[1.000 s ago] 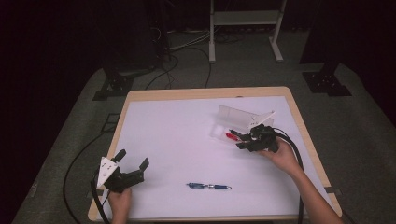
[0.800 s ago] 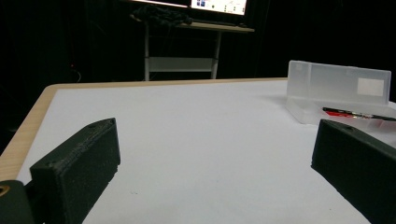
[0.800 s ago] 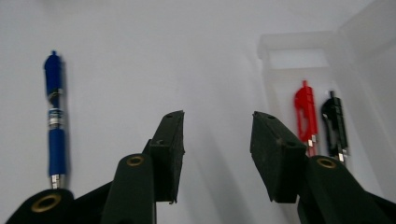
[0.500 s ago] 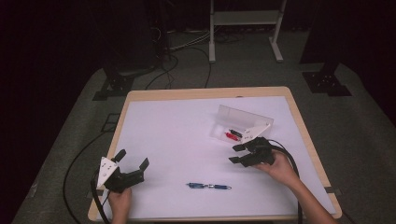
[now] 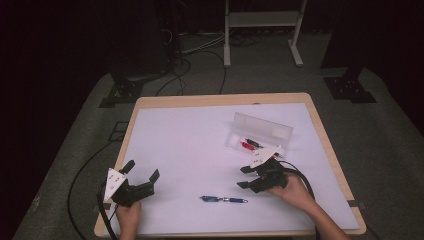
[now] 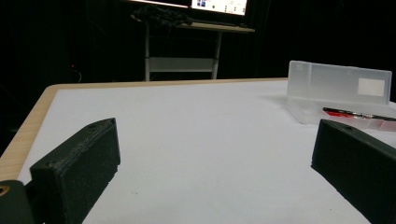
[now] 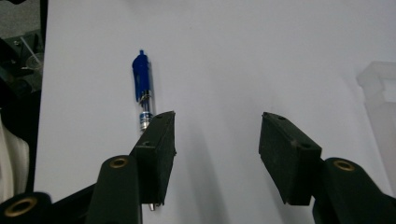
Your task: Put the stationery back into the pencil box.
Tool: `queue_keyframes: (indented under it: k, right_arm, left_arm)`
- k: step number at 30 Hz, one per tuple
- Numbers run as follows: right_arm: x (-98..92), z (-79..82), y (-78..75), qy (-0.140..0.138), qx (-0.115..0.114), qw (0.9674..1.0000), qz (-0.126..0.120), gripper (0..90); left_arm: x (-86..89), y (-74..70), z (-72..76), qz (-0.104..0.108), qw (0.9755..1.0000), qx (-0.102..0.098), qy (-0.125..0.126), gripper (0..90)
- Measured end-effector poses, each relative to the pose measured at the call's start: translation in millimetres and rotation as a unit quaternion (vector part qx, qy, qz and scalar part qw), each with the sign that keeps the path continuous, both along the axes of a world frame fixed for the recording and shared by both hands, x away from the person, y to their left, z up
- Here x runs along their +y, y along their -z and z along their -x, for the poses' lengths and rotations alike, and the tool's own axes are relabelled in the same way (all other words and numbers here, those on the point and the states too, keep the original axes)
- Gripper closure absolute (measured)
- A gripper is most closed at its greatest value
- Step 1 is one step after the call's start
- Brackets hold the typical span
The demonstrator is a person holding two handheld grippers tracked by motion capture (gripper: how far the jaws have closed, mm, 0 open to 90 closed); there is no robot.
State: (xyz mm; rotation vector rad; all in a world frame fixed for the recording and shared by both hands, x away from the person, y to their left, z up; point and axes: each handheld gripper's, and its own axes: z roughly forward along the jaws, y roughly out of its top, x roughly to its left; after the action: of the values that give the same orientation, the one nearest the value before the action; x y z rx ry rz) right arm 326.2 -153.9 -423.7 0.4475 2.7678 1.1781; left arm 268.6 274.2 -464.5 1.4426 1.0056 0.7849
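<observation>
A blue pen (image 5: pixel 223 199) lies on the white sheet near the table's front edge. My right gripper (image 5: pixel 243 177) hovers just right of it, open; its jaws have just been opening, with nothing between them. In the right gripper view the pen (image 7: pixel 143 88) lies ahead and left, its near end hidden behind the left jaw of that gripper (image 7: pixel 217 130). A clear plastic case (image 5: pixel 260 131) stands open at the right rear, with a red pen (image 5: pixel 246 145) and a dark one in it. My left gripper (image 5: pixel 142 171) rests open at the front left; its own view (image 6: pixel 215 140) looks towards the case (image 6: pixel 338 86).
A white sheet (image 5: pixel 190 150) covers the wooden table (image 5: pixel 220 100). Cables trail from both grippers, and more lie on the floor behind. A white metal stand (image 5: pixel 260 20) is at the back. A lit monitor (image 6: pixel 217 4) sits on a far desk.
My right gripper has moved from beside the case towards the front and left, nearer the blue pen, and its jaws stand wider. The left gripper has kept still.
</observation>
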Motion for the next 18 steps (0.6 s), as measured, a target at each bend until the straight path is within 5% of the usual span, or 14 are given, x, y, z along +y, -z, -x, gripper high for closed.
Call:
queue_keyframes:
  k: [18]
  right_arm:
    - [36.0, 17.7, 17.6, -0.051, 0.012, 0.9986, 0.006, 46.4]
  left_arm:
    - [0.0, 0.0, 0.2, 0.0, 1.0, -0.001, 0.0, 0.4]
